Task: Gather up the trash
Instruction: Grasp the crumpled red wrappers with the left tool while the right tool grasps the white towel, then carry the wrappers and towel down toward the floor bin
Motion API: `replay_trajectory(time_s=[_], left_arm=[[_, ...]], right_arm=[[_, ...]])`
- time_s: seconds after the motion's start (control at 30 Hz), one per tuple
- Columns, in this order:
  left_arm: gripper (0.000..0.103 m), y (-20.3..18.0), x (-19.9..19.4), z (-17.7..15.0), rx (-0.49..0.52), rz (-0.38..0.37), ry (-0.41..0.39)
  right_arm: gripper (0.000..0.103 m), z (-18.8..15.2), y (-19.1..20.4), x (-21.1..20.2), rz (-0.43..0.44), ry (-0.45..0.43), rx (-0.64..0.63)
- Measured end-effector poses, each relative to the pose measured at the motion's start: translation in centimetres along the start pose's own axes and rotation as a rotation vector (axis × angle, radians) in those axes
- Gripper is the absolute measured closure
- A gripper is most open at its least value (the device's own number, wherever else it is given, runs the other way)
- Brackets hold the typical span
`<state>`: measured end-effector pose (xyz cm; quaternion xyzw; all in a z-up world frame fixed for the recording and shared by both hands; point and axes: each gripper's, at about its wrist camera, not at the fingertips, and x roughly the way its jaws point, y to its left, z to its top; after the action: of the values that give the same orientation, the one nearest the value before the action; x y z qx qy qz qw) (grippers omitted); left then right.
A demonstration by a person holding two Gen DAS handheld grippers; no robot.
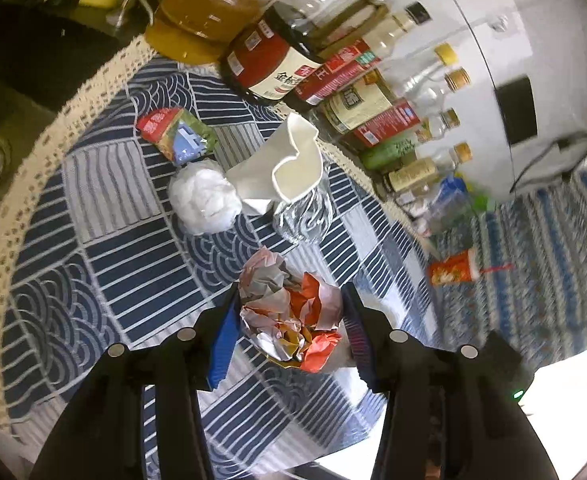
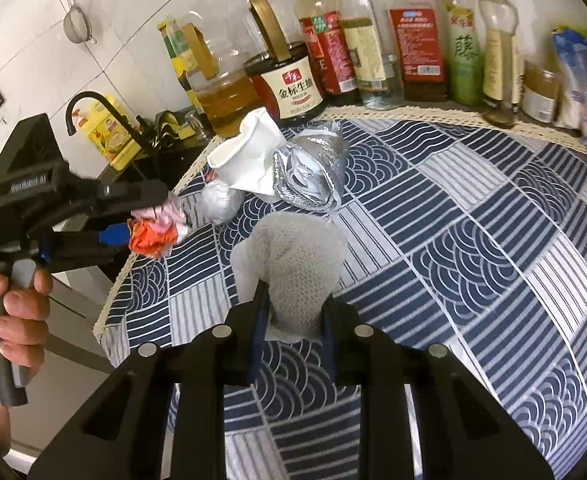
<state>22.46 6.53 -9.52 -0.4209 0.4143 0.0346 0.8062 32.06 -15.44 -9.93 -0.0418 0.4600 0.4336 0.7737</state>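
Observation:
My left gripper (image 1: 291, 300) is shut on a crumpled red, orange and pink wrapper (image 1: 289, 316), held just above the patterned tablecloth (image 1: 105, 248). The right wrist view shows that same left gripper (image 2: 161, 220) at the table's left edge with the wrapper (image 2: 155, 232) in it. My right gripper (image 2: 293, 296) is shut on a grey-white wad of paper towel (image 2: 293, 260). On the cloth lie a crushed white paper cup (image 1: 289, 164) (image 2: 245, 160), a silver foil bag (image 1: 305, 212) (image 2: 313, 172), a white tissue ball (image 1: 203, 198) (image 2: 219, 202) and a red-green snack packet (image 1: 175, 132).
Several sauce and oil bottles (image 2: 333, 52) line the back of the table against the tiled wall. A sink with a black faucet (image 2: 93, 108) lies to the left. A person's hand (image 2: 9, 292) grips the left tool. An orange packet (image 1: 453, 272) lies beyond the table edge on a striped mat.

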Motion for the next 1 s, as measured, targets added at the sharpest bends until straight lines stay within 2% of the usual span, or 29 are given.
replay_trajectory(time_s=[0.3,0.63,1.0], left_arm=[[0.056,0.5,-2.6,-2.9,0.100,0.009,0.014],[0.056,0.8,-6.7,-6.1,0.194,-0.009,-0.026],[0.056,2.3,-11.2,-11.0,0.302,0.005,-0.034]], right_arm=[[0.078,-2.2,2.8,-3.4,-0.055,-0.043,0.018],[0.078,-5.2,6.7,-7.4,-0.099,-0.105,0.013],[0.078,-9.6,12.0,-9.1,-0.113,-0.133,0.007]])
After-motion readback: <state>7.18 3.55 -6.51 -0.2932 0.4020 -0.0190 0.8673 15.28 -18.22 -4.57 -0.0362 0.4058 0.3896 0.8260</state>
